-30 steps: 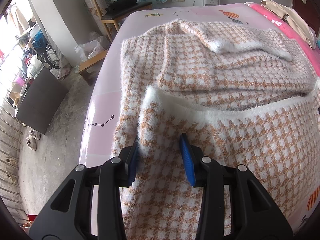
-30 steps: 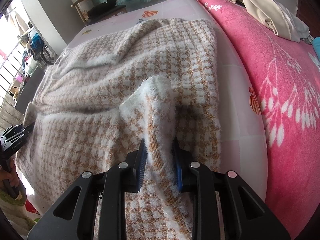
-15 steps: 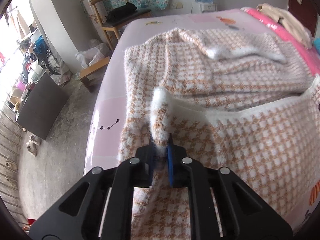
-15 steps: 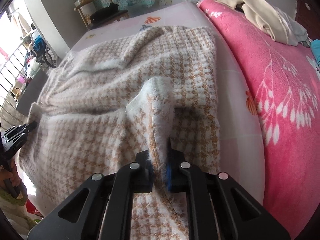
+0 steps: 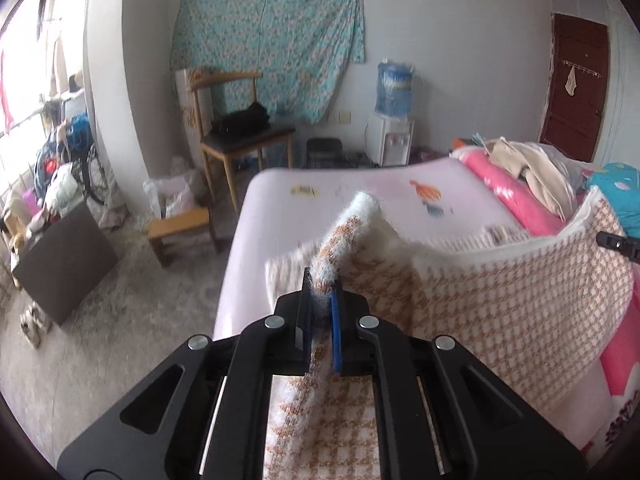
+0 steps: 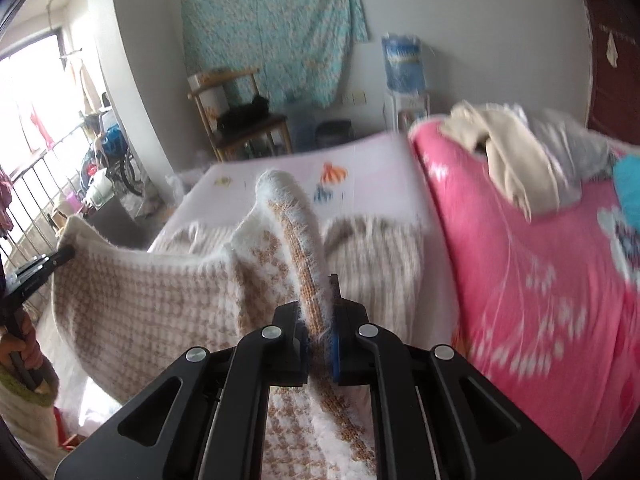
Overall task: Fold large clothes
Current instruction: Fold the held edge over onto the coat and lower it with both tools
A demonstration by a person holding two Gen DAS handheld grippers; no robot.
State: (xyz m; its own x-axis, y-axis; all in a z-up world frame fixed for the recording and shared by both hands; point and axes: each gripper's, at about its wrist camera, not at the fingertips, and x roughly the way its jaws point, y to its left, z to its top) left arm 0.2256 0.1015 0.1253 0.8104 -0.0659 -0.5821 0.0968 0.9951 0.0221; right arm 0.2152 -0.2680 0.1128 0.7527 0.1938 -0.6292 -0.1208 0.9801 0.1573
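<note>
- Left wrist view: the left gripper [image 5: 321, 300] has just pressed its jaws together and now pinches a fuzzy white-edged fold of the houndstooth garment [image 5: 500, 280].
- The cloth rises in a peak above the blue pads [image 5: 335, 340] and hangs as a sheet toward the right, above the pale pink bed [image 5: 304, 216].
- At the right edge, the tip of the right gripper [image 5: 618, 242] sits at the cloth's other raised corner.
- Behind stand a wooden chair [image 5: 240, 136] and a water dispenser [image 5: 394, 120].
- Right wrist view: the right gripper [image 6: 320, 320] has also just clamped shut, gripping a fold of the houndstooth garment [image 6: 160, 292].
- The cloth spans left to the left gripper [image 6: 40, 270], held by a hand [image 6: 20, 354].
- A pink blanket [image 6: 540, 280] lies to the right.
</note>
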